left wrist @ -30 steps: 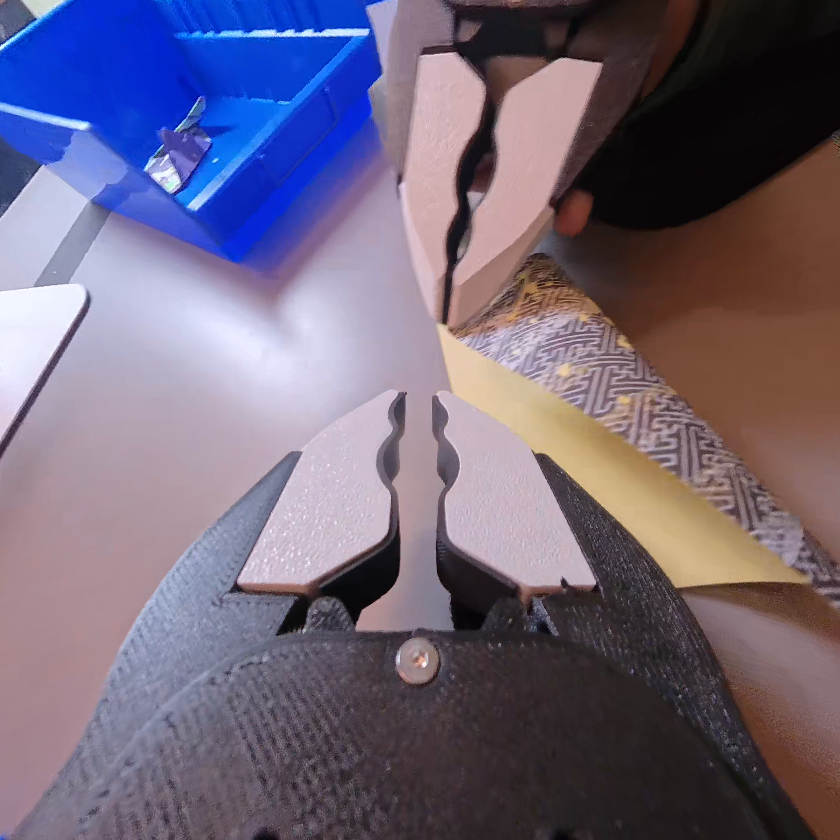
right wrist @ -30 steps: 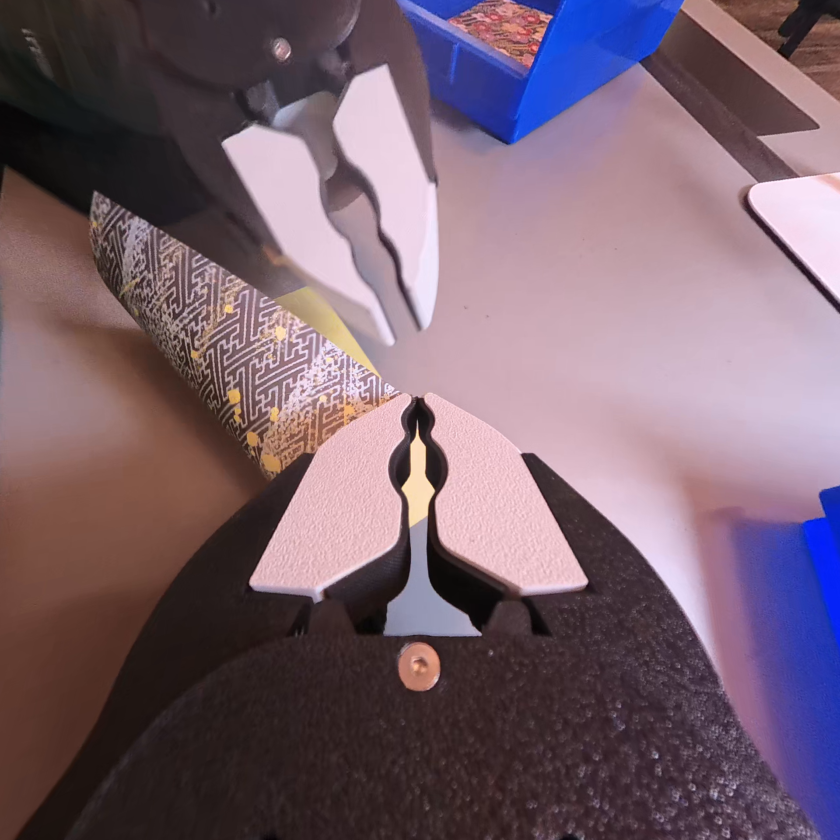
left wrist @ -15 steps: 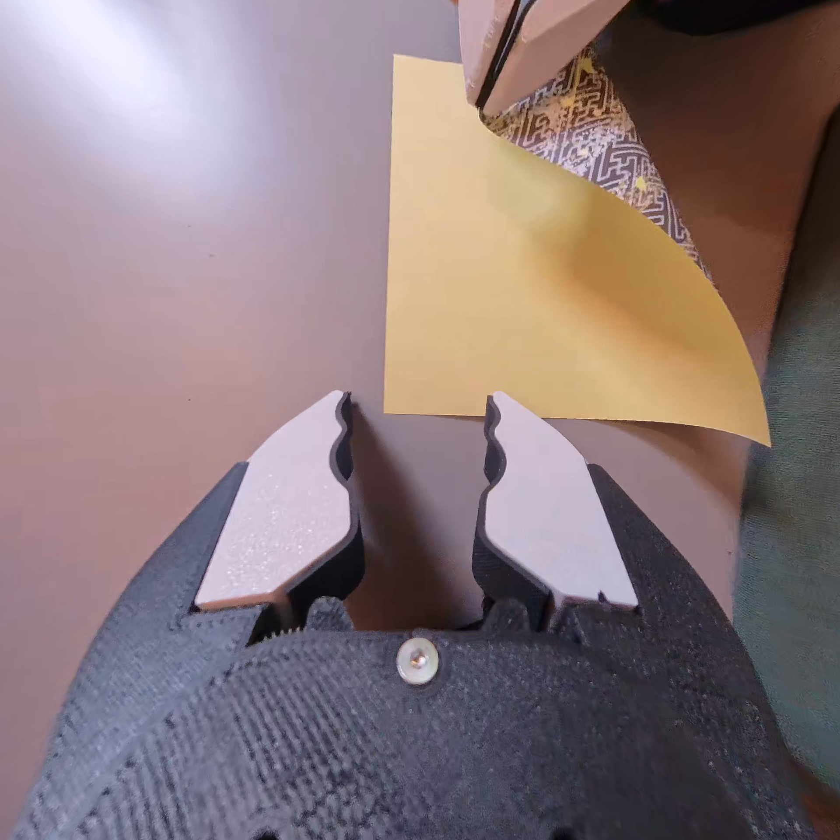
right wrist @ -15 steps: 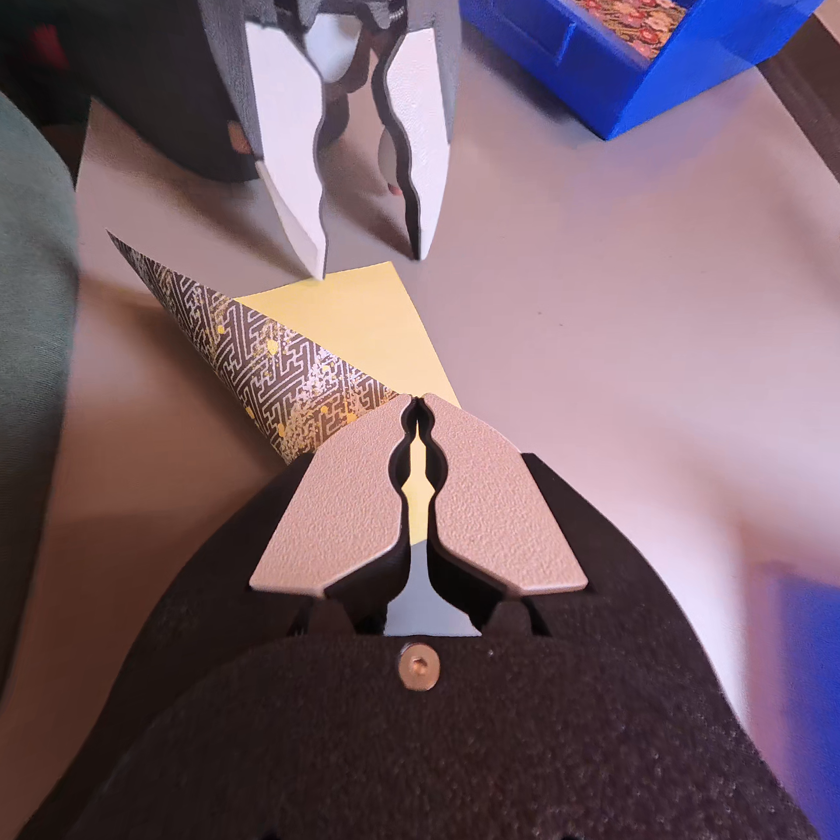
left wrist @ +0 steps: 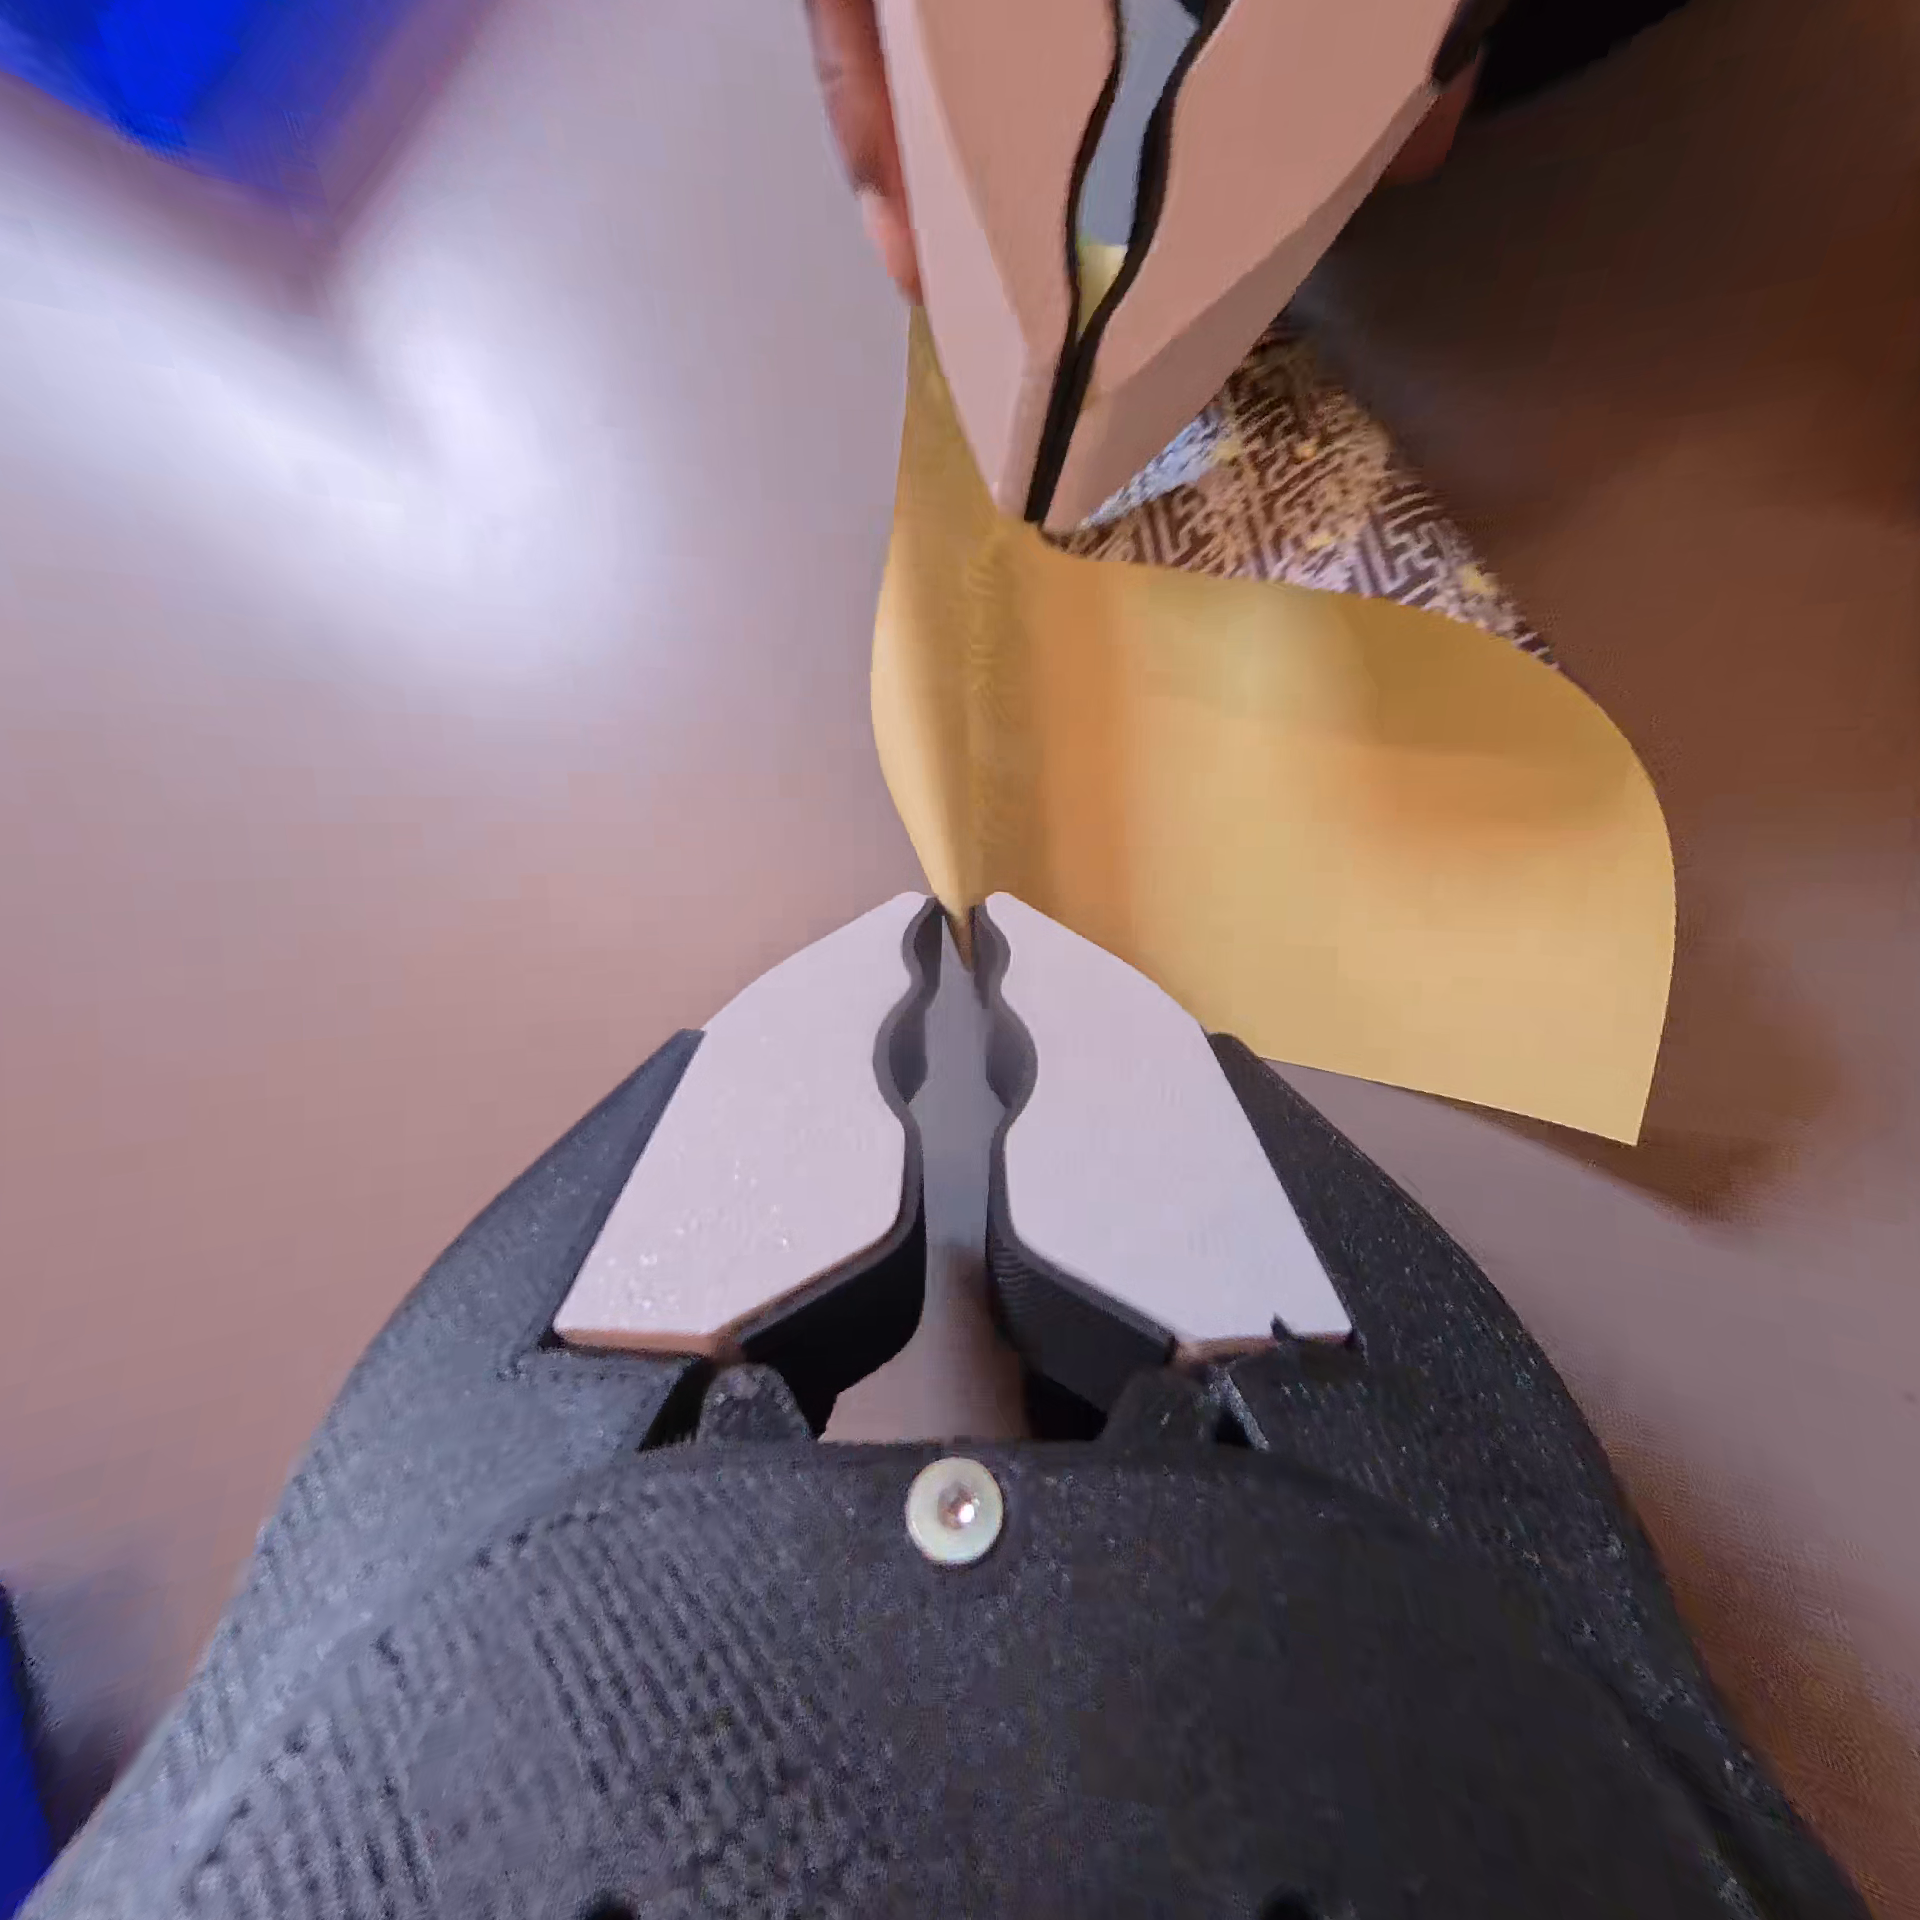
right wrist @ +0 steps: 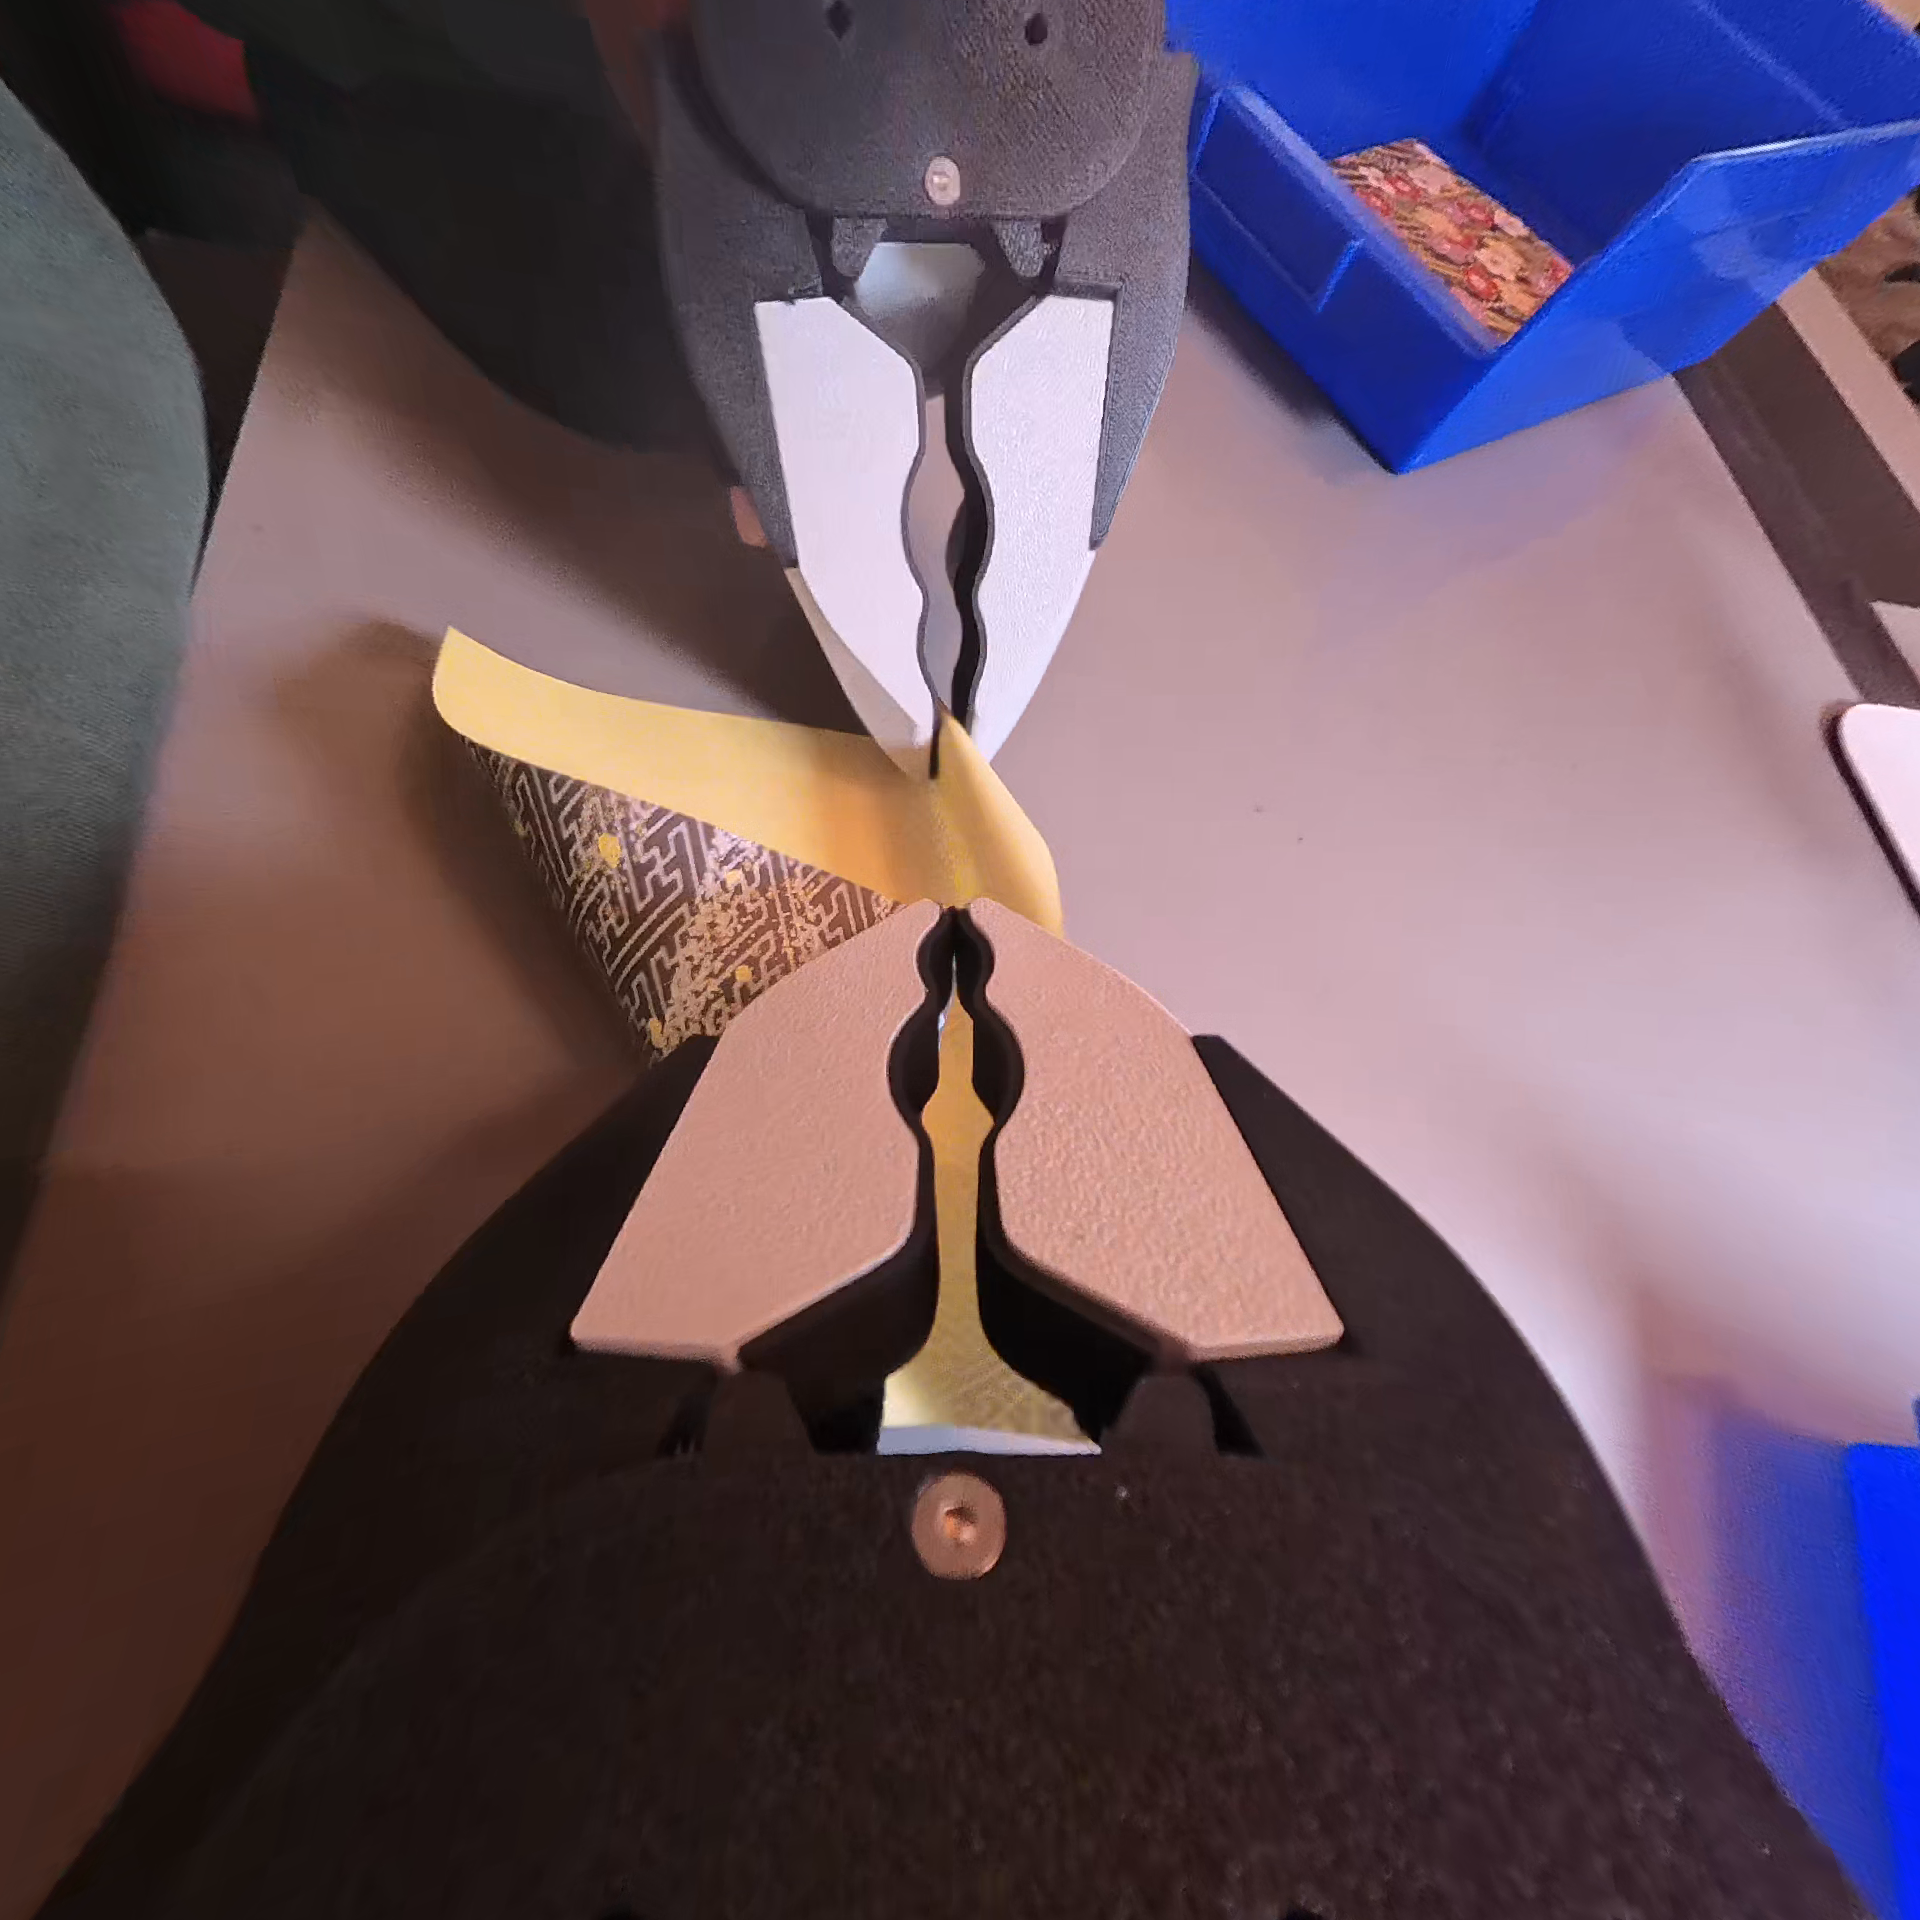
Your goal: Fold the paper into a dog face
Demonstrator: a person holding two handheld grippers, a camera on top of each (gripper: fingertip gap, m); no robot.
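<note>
The paper (left wrist: 1299, 790) is yellow on one side and has a dark maze pattern with gold specks on the other (right wrist: 686, 904). It is lifted off the grey table and curls between the two grippers. My left gripper (left wrist: 961, 920) is shut on one corner of the paper. My right gripper (right wrist: 954, 914) is shut on the opposite corner, with yellow paper showing between its fingers. Each gripper shows in the other's view, the right one (left wrist: 1044, 509) at the top, the left one (right wrist: 951, 743) at the top middle.
A blue bin (right wrist: 1621, 208) with a patterned sheet (right wrist: 1455, 229) in it stands at the far right of the table. A white flat object (right wrist: 1886, 779) lies at the right edge. A person's green sleeve (right wrist: 73, 623) is at the left. Across from one pair of fingers to the other is roughly 6 cm. The white flat object (right wrist: 1886, 779) lies around 35 cm away from my left fingertips.
My left gripper was open before the paper's near corner; it has moved in and shut on that corner. The paper has come up off the table and curled. The right gripper stayed shut on its corner.
</note>
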